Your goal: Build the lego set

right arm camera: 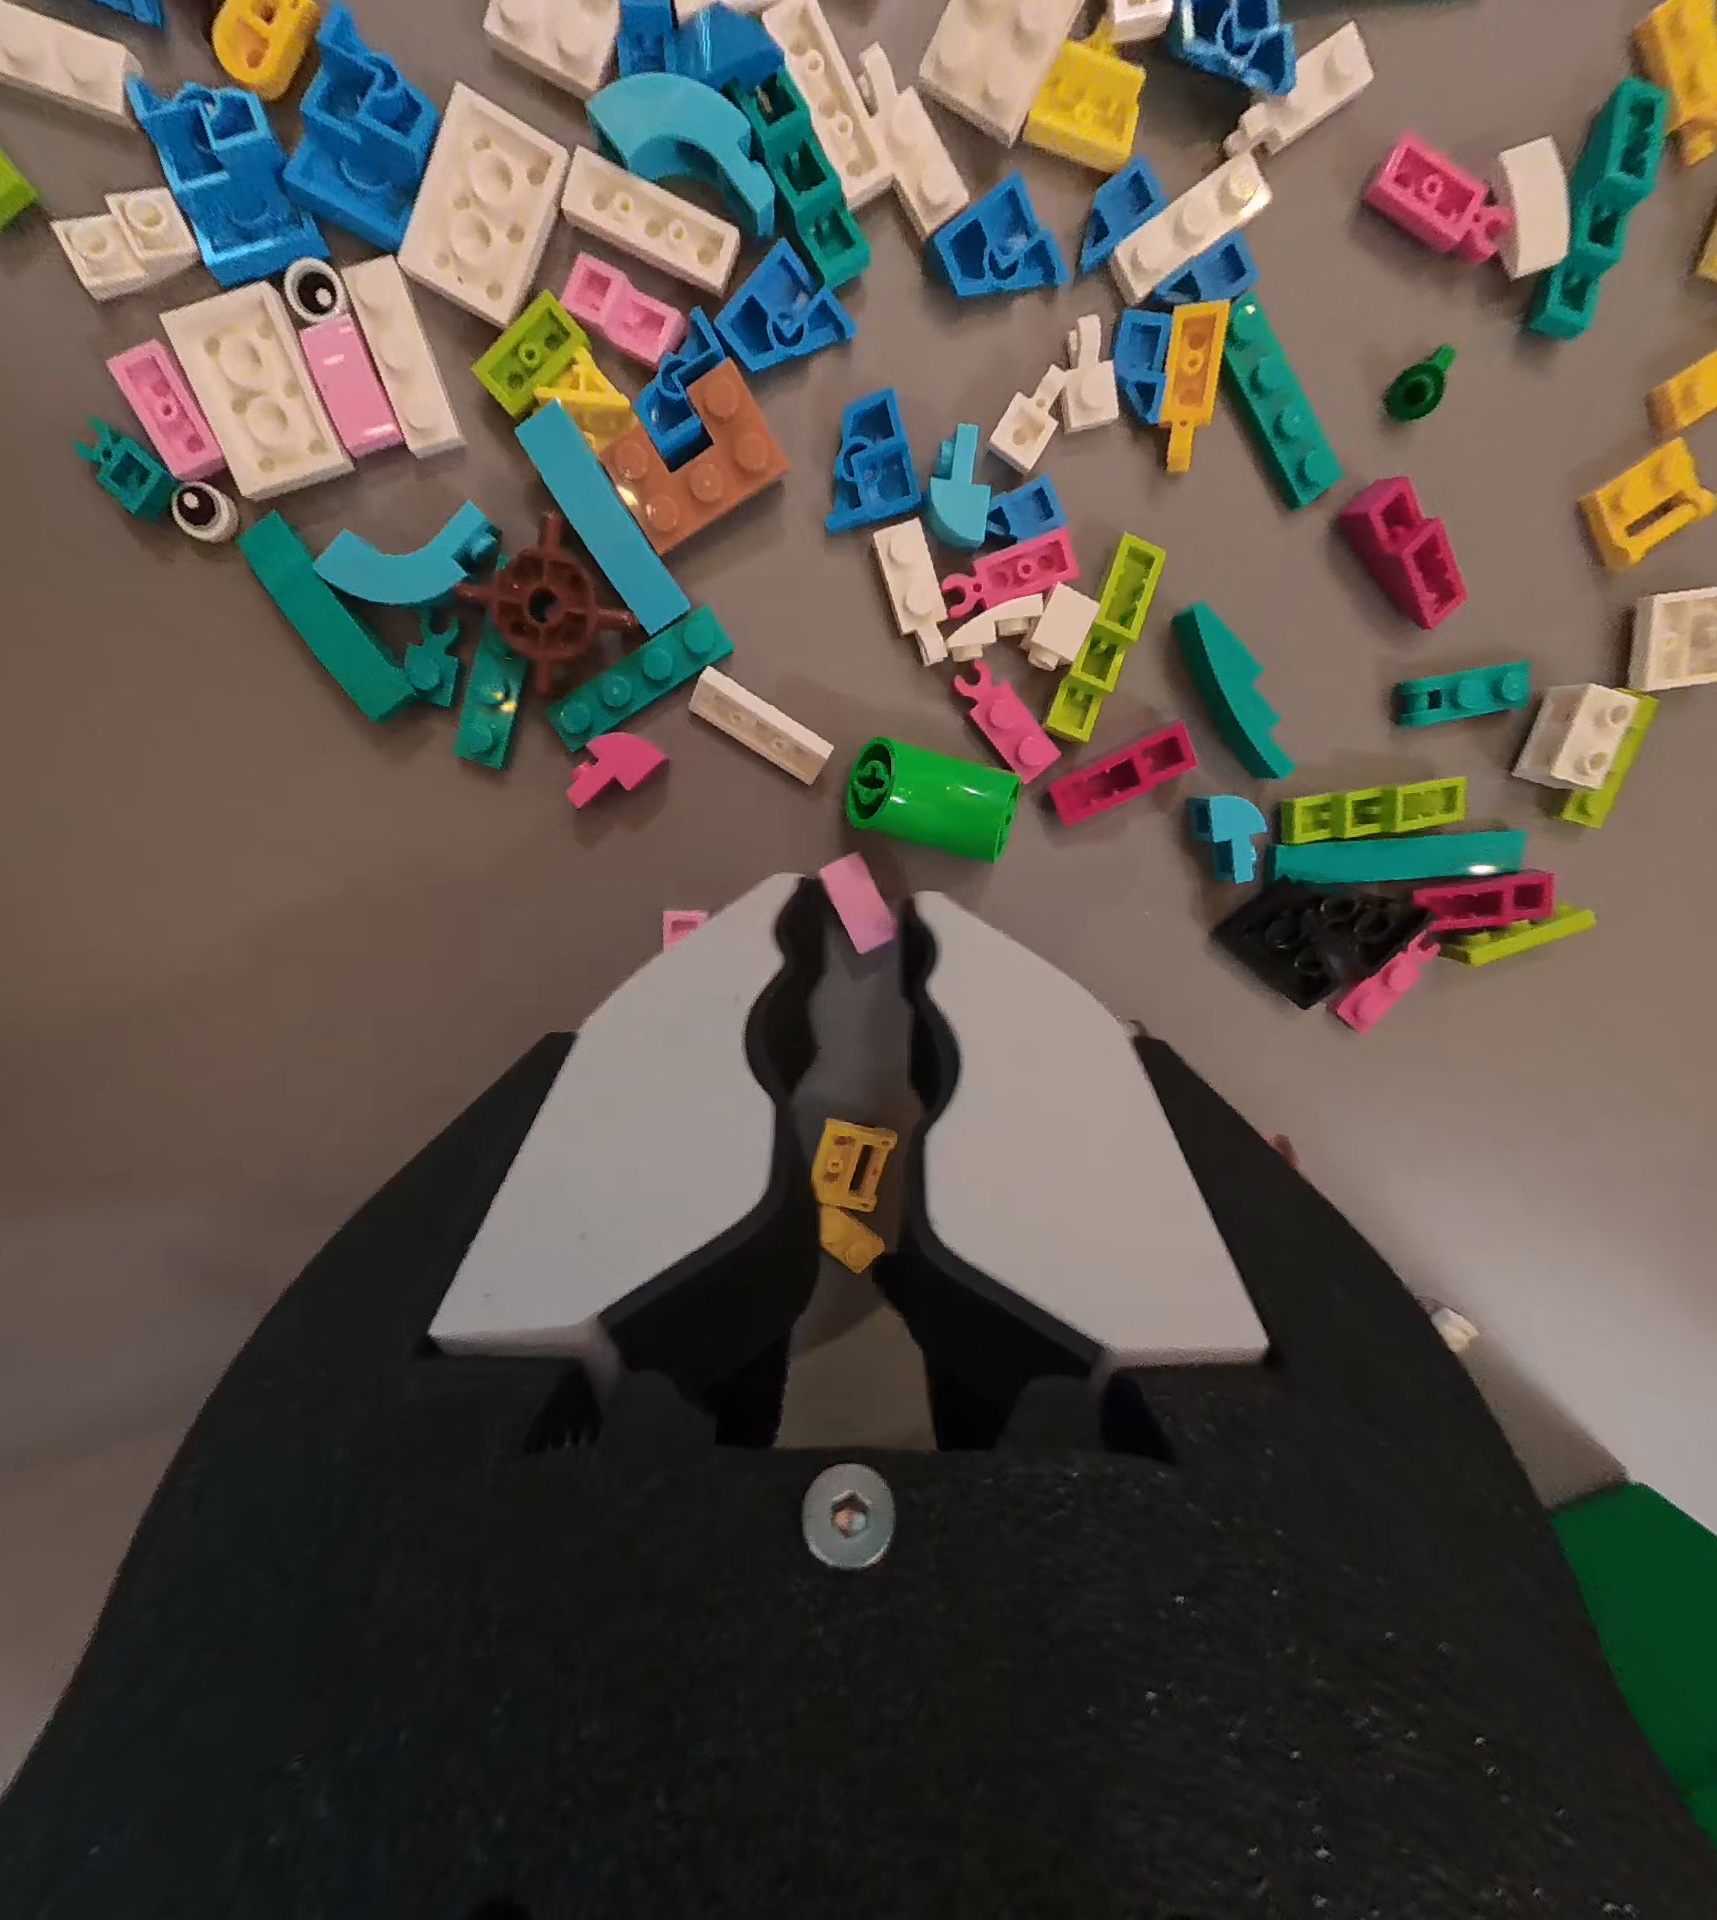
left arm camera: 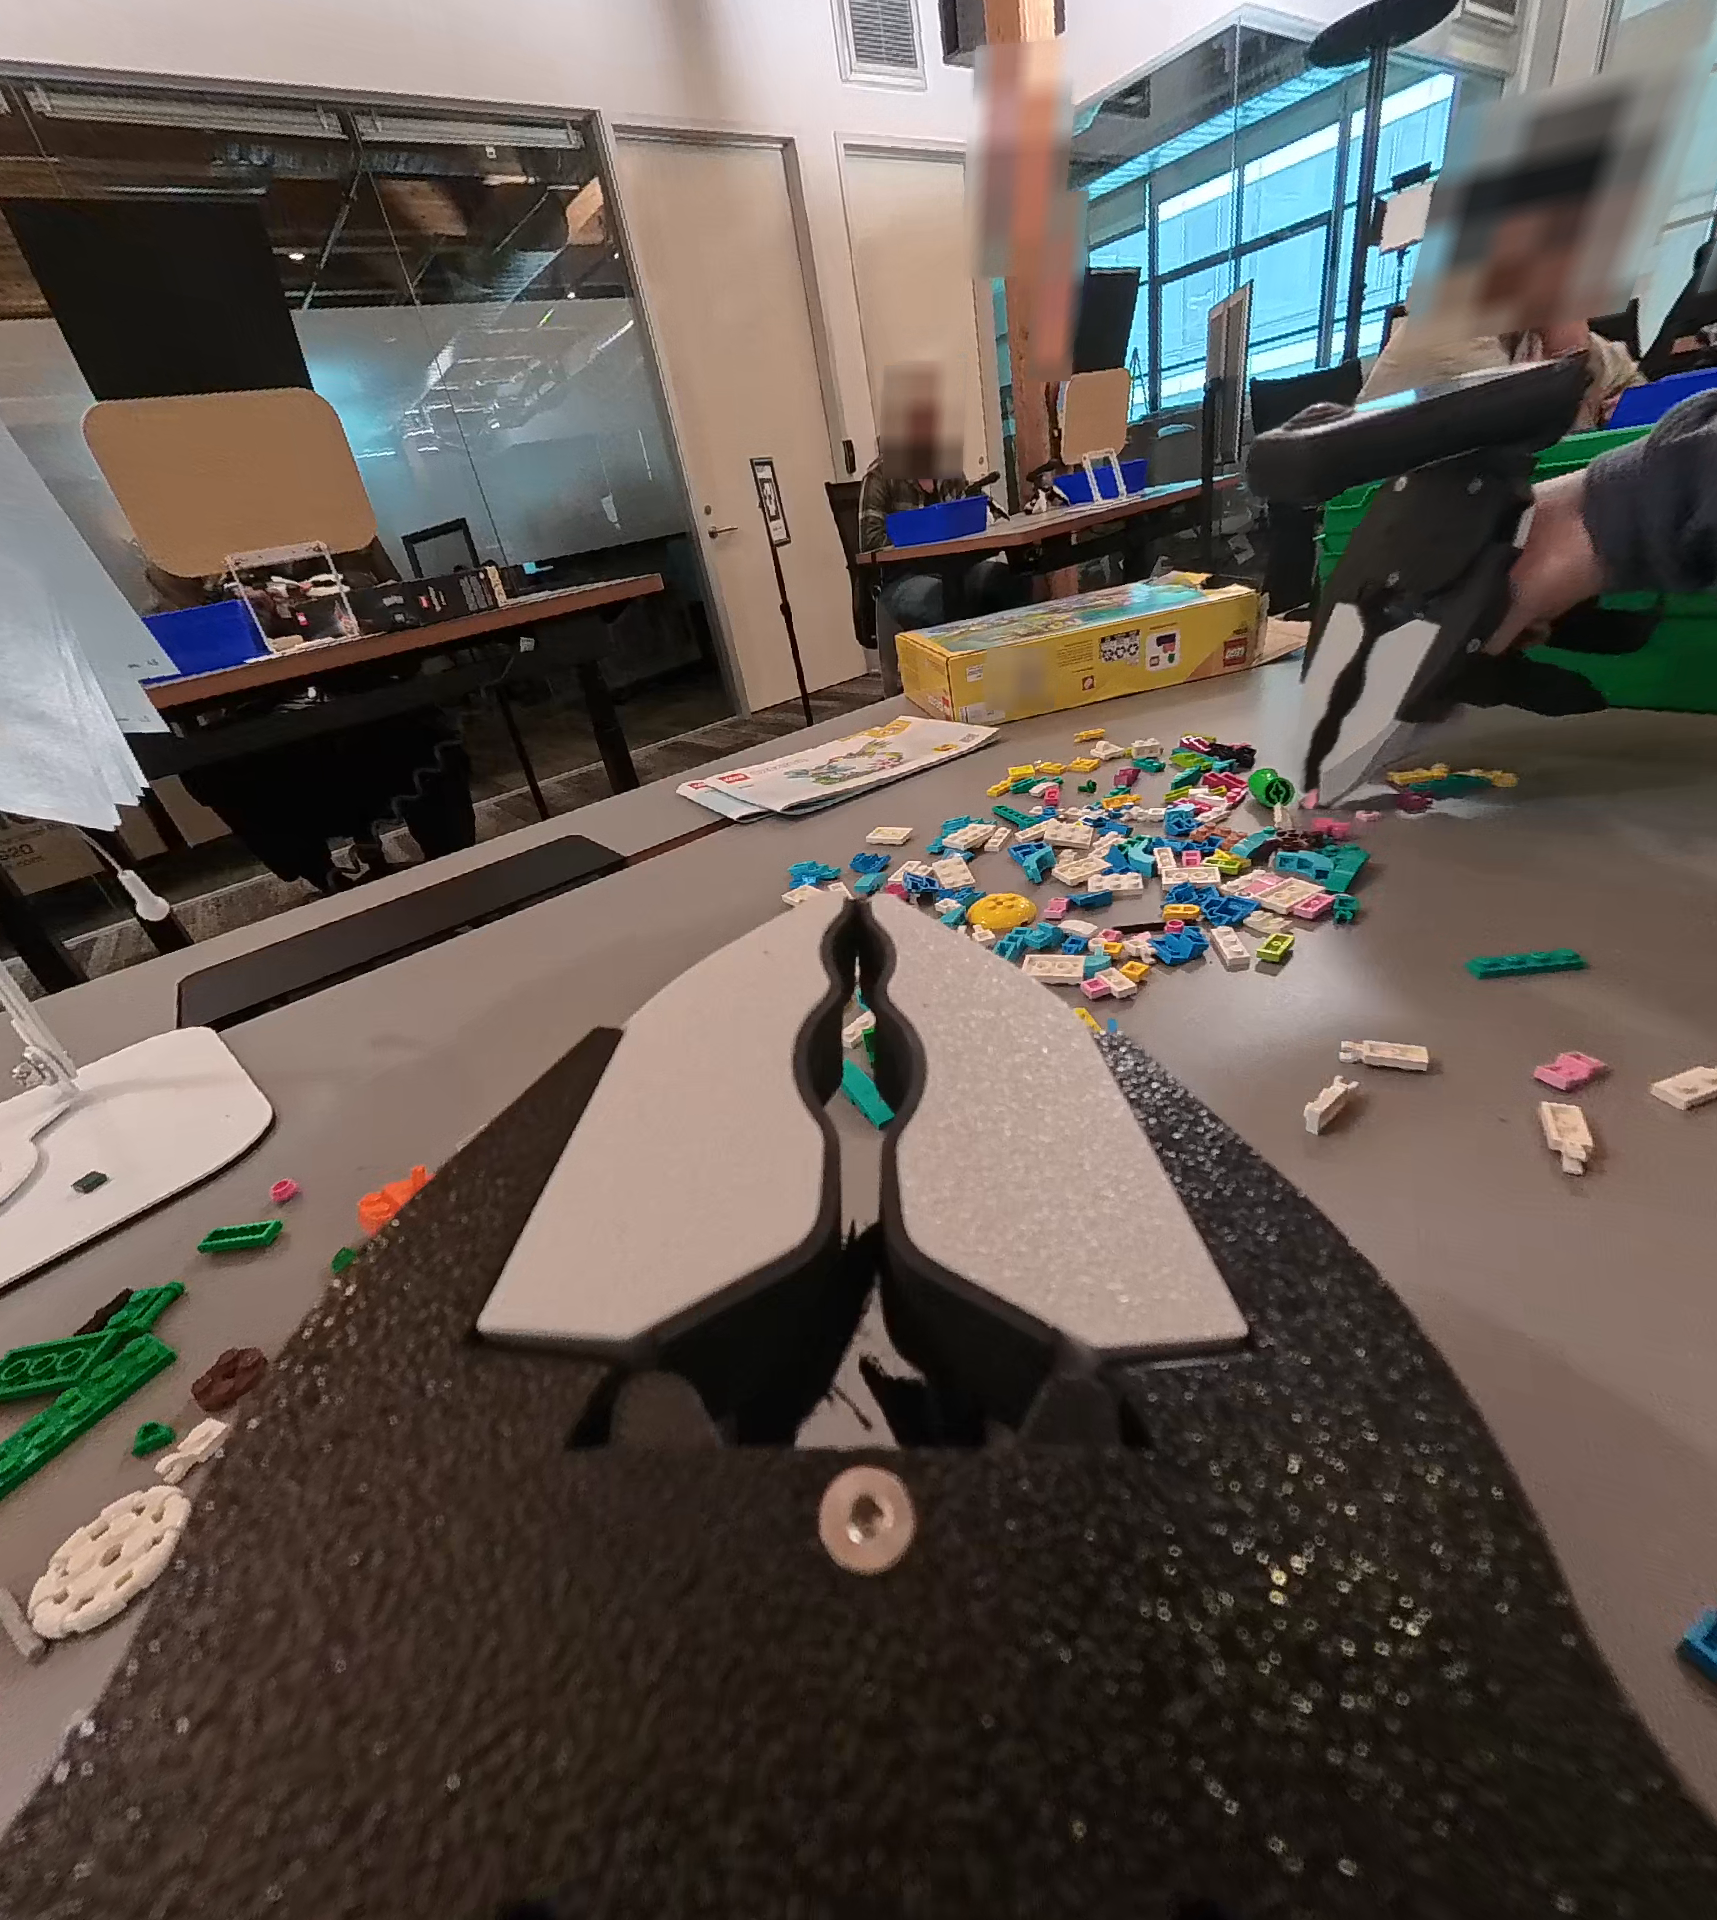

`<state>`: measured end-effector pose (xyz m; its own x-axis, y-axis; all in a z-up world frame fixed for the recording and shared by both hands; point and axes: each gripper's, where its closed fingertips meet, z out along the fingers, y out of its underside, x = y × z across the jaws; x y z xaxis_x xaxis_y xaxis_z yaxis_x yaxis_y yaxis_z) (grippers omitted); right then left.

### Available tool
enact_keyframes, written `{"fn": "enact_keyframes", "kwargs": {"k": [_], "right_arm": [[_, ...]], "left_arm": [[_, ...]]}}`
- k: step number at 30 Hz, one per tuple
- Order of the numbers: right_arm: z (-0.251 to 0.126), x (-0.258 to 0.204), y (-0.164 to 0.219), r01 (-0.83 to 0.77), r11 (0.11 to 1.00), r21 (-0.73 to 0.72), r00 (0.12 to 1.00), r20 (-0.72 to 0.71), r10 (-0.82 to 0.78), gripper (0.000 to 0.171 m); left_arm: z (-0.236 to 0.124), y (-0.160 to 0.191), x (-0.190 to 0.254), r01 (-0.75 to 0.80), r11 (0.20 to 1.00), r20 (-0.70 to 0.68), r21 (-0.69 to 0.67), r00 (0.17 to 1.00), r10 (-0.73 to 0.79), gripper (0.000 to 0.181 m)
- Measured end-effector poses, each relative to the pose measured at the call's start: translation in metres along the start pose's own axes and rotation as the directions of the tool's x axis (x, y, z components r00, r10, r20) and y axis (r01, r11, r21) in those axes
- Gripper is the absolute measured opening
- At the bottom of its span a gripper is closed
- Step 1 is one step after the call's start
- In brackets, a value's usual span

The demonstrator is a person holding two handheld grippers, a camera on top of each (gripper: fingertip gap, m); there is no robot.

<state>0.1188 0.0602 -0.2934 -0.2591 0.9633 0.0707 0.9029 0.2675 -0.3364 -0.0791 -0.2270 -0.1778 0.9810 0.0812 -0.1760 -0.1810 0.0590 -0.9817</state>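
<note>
A pile of small loose Lego pieces [left arm camera: 1134, 873] in white, blue, teal, pink, yellow and lime lies on the grey table [left arm camera: 1456, 1299]; it fills the top of the right wrist view [right arm camera: 625, 312]. My right gripper [right arm camera: 859, 899] points down at the pile's near edge, its tips closed on a small pink tile [right arm camera: 859, 902] just short of a green cylinder [right arm camera: 932, 798]. It also shows in the left wrist view [left arm camera: 1327, 795], a hand holding it. My left gripper [left arm camera: 859, 914] is shut and empty, held over the table short of the pile.
A yellow Lego box [left arm camera: 1077, 649] and an instruction booklet [left arm camera: 838, 767] lie behind the pile. A green bin [left arm camera: 1685, 644] stands at right. Green plates [left arm camera: 54, 1382], a white round disc [left arm camera: 111, 1558] and a white stand base [left arm camera: 106, 1101] are at left. Two yellow pieces [right arm camera: 854, 1174] lie under the right gripper. Some 35 cm of space lies between my two pairs of fingers. The white round disc [left arm camera: 111, 1558] is closer to my left gripper, around 20 cm from its tips; the right tips are 50 cm off.
</note>
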Motion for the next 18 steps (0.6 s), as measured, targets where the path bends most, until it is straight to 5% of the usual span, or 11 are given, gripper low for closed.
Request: {"fn": "enact_keyframes", "kwargs": {"k": [6,13,18], "right_arm": [[-0.015,-0.021,-0.016,0.009,0.996,0.090,0.999,0.031,-0.012,0.007],[-0.018,-0.143,-0.060,0.271,0.942,0.197,0.947,0.122,-0.298,0.008],[-0.012,-0.178,-0.078,0.384,0.892,0.239,0.915,0.030,-0.402,0.008]], "left_arm": [[0.000,0.000,0.000,0.003,1.000,-0.002,0.001,1.000,-0.003,0.000],[0.001,0.001,0.000,0.013,1.000,-0.004,-0.003,1.000,-0.013,0.000],[0.001,0.001,0.000,0.013,1.000,-0.005,-0.005,1.000,-0.013,0.000]]}}
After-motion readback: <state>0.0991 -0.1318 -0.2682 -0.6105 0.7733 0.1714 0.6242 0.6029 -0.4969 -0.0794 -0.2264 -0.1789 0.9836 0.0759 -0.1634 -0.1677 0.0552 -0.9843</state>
